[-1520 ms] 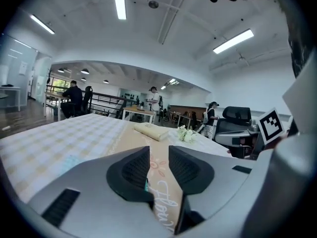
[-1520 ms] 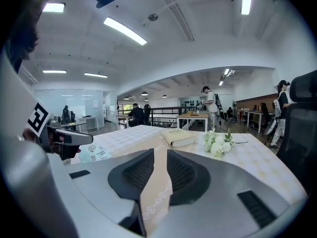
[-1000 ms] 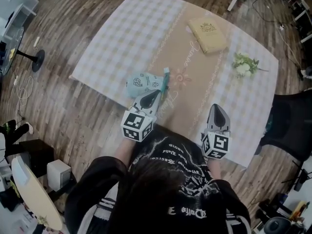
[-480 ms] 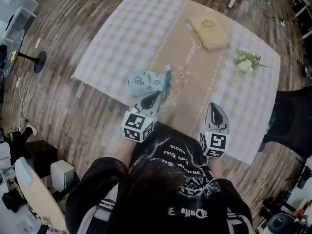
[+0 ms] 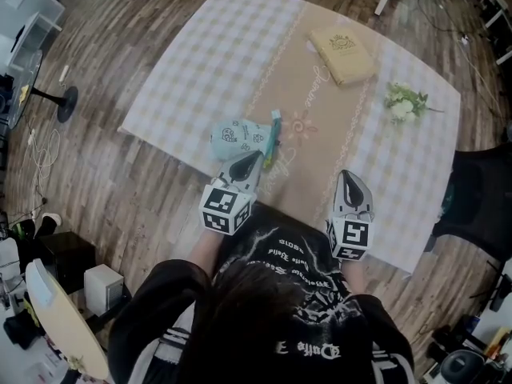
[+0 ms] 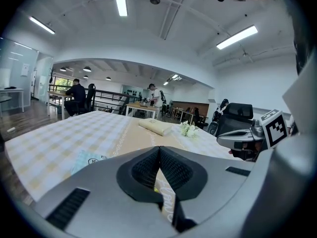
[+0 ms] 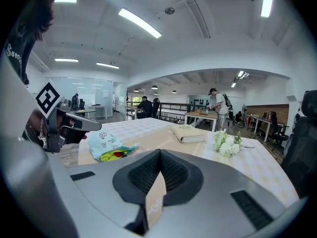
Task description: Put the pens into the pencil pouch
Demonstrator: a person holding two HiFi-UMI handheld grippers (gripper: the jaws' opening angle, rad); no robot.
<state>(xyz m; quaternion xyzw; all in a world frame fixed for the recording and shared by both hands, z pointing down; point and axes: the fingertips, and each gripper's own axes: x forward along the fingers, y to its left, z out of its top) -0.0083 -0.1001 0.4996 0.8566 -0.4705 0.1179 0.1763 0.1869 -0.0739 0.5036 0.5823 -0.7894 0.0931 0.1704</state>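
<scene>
Our left gripper (image 5: 254, 157) and right gripper (image 5: 347, 176) hang closed and empty; pens (image 7: 115, 155) seem already inside the pencil pouch (image 5: 238, 137), so we judge little remains

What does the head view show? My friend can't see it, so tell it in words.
Seen from above, a person holds the left gripper and right gripper, both shut, over the near edge of a checked table. A light blue pouch lies just ahead of the left gripper; a book and white flowers lie farther off.
</scene>
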